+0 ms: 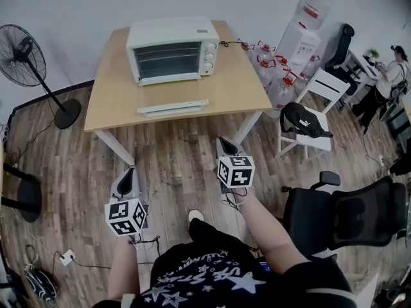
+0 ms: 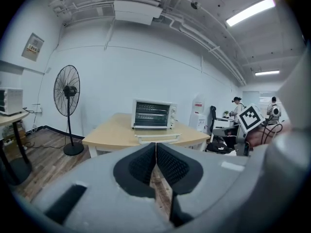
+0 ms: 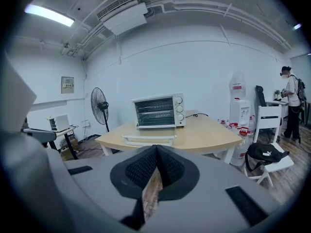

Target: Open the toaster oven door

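A white toaster oven stands at the back of a wooden table, its glass door closed and its knobs on the right. It also shows in the left gripper view and the right gripper view, far ahead of the jaws. A flat white tray lies on the table in front of it. My left gripper and right gripper hang over the wooden floor, well short of the table. Both are shut with nothing between the pads.
A standing fan is left of the table. Water bottles, a water dispenser and a white chair with a black bag are to its right. A black office chair stands near my right arm. A person is at the far right.
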